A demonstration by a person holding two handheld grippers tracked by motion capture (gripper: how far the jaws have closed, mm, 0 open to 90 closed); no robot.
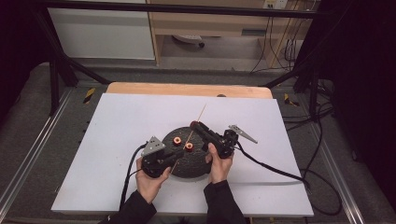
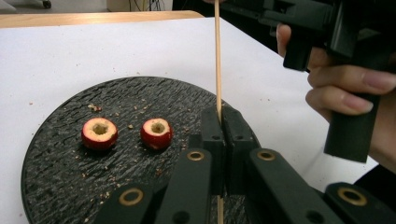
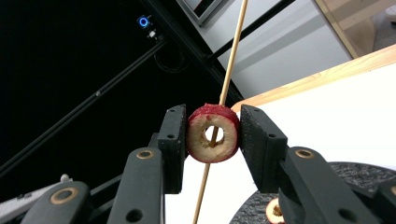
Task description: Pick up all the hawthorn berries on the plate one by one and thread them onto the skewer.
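High view: black round plate sits near the middle of the white table, toward its front edge. Left gripper is over the plate's left rim, jaws clamped tight on a thin wooden skewer that slants up and away toward the table's far edge. Left gripper view confirms it: skewer pinched between closed jaws, stick rising straight up past them. Right gripper holds a cored red fruit squeezed between its jaws by the sides, hole facing the camera, skewer already running through the hole. Two more cored fruits lie side by side on the plate, left of the left gripper's jaws, crumbs around them.

Step in hand looks like threading the fruit down the skewer. To do it well: keep the left grip firm and the stick steady, slide the fruit along the stick's own line, no sideways push or the stick may bend or split the ring. Squeeze lightly; fruit looks soft.
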